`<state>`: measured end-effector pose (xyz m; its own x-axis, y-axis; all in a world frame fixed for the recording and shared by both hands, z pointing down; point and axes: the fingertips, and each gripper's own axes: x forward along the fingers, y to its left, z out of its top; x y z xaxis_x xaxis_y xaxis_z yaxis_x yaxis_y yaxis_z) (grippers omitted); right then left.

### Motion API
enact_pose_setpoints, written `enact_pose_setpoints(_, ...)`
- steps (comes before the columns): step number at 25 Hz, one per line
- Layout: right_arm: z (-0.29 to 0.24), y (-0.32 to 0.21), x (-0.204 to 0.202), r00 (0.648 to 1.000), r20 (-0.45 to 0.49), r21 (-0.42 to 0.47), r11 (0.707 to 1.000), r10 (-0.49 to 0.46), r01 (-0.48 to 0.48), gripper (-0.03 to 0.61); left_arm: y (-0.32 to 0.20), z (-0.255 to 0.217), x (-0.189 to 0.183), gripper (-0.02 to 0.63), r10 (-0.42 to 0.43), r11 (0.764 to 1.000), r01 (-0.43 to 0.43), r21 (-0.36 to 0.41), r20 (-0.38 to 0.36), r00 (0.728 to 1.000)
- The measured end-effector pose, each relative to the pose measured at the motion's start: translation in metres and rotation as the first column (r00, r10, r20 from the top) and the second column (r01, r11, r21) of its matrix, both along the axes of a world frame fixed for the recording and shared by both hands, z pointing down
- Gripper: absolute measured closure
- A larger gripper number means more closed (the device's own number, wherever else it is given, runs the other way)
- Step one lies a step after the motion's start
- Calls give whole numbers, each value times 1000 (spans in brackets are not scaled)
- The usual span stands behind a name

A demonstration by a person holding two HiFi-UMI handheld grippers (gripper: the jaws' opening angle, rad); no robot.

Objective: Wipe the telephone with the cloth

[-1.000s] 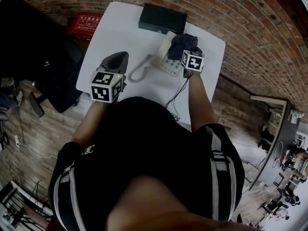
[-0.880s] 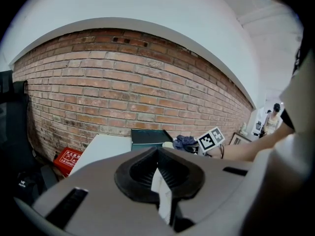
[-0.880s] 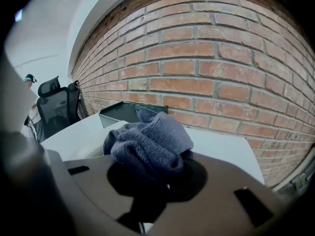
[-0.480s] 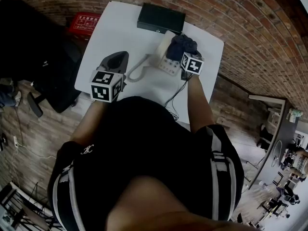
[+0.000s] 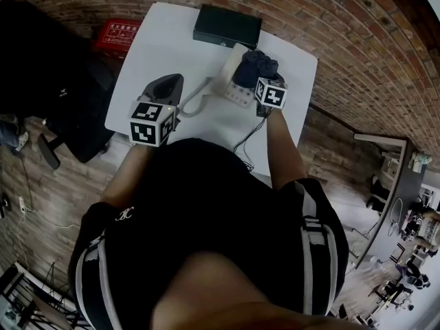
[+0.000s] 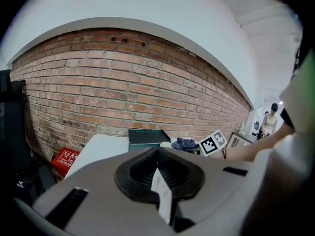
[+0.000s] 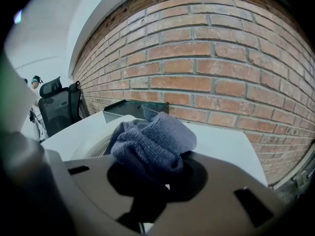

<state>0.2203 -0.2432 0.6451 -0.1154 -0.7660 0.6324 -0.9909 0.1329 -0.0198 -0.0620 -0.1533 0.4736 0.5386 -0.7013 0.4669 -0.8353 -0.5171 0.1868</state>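
The right hand-held gripper [image 5: 254,80] is clamped on a bunched dark blue cloth [image 5: 251,64], which rests on top of the beige telephone [image 5: 234,91] just above centre in the head view. In the right gripper view the cloth [image 7: 150,144] bulges out of the closed jaws and hides most of the telephone under it.

The left hand-held gripper [image 5: 166,88] hovers over the white bench [image 5: 172,40] at centre left, apart from the telephone. Its jaws are drawn almost together with only a thin pale strip between them; I cannot tell what that strip is.

The telephone looks unrestrained, so a firm stroke would likely slide it toward the bench edge at the upper right or against the dark green case [image 5: 227,26] behind it. The coiled cord [image 5: 194,98] lies loose beside it and could snag. The wad is gripped by one end, so dragging it could pull it free.
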Motion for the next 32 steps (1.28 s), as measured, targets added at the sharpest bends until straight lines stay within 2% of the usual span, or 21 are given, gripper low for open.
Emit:
enact_pose_setpoints(19, 13, 19, -21, 996, -41, -12, 996, -85, 84, 522, 2, 3, 4, 621, 19, 1000, -19, -7, -2, 1000)
enact_pose_setpoints(32, 18, 39, -33, 994, -66, -3, 996, -90, 90, 522, 6, 2, 6, 621, 30, 999, -30, -12, -7, 1000)
